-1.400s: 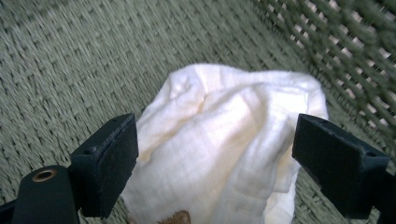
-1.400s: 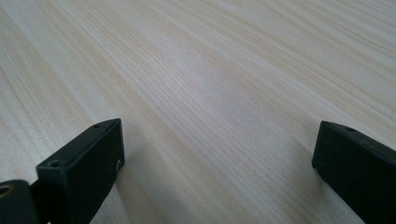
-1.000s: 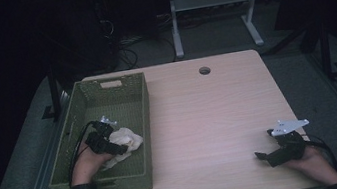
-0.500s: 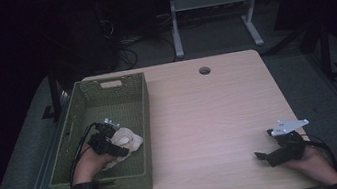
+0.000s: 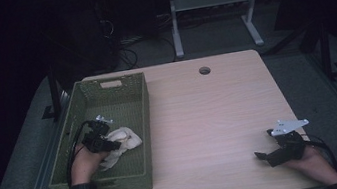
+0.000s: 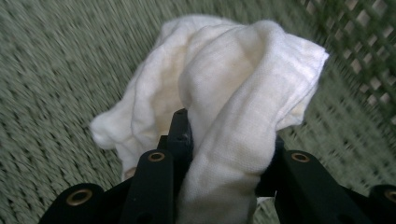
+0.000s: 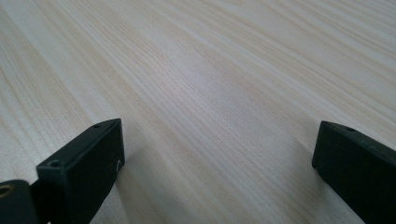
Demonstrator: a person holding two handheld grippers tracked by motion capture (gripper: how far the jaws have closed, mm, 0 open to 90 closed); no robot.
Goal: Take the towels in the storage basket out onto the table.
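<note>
The left gripper has just closed onto the one white cloth in the one green basket; right gripper wide

cloth: soft white woven fabric, matt, fine weave visible, crumpled into folds, faint yellowish staining. basket: olive-green woven material, looks like plastic wicker, rough ribbed texture on the floor, open lattice on the walls. left claw: black matt plastic arms with brass-coloured rivets, pressed into the cloth. right claw: same black matt plastic, flat smooth faces. counter: pale wood-grain laminate, smooth, slight sheen. grey plate on the right claw: looks like matt metal or plastic, cannot tell which.
</note>
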